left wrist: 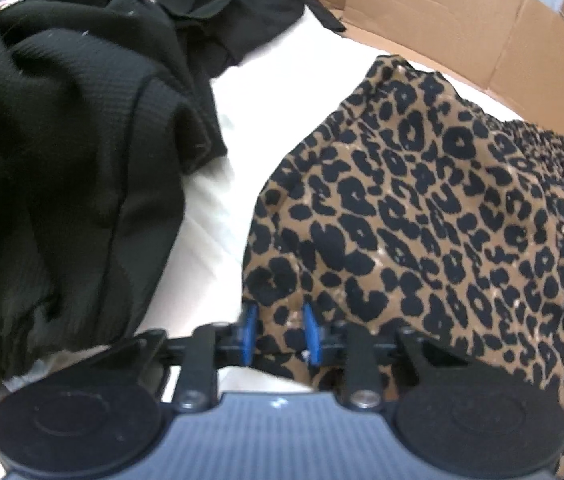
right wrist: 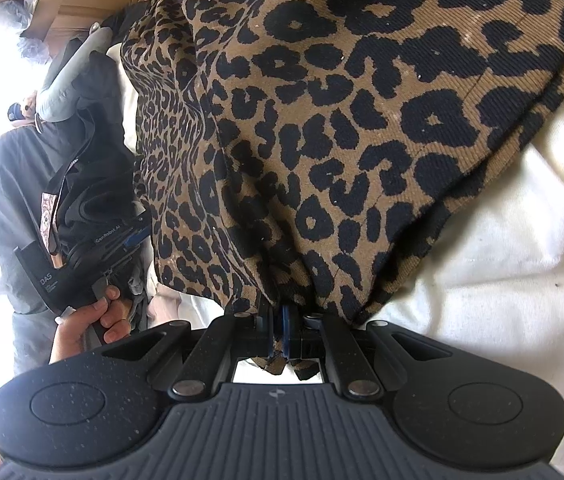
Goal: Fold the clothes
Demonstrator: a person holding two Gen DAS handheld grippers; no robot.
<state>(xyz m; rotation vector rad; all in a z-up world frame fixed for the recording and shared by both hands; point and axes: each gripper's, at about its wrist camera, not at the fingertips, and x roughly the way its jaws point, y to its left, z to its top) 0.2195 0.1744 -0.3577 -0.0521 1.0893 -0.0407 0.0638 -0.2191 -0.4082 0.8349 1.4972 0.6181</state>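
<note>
The right hand-held gripper (right wrist: 279, 332) is clenched on a gathered edge of the leopard-print garment (right wrist: 322, 140), its blue pads pressed together with the cloth bunched between them, and the fabric rises from that pinch and spreads up across most of the right wrist view. The left hand-held gripper (left wrist: 279, 336) points steeply down at the near corner of the same leopard-print garment (left wrist: 422, 220); its blue pads (left wrist: 249, 334) stand a little apart with the cloth's edge lying between them, and a gap shows on either side, so the cloth is not yet pinched. In the right wrist view a hand (right wrist: 89, 320) wraps its fingers around the handle of the left tool, whose black body carries the white lettering "GenRobot AI" and "DAS"; smaller print under it is too small to read. The garment lies draped on a white padded surface (left wrist: 217, 224), its gathered waistband towards a brown cardboard box (left wrist: 462, 20). Just to the left, apart from the print cloth, a heap of black clothes (left wrist: 61, 140) lies rumpled on the same surface, with more dark cloth behind it.
</note>
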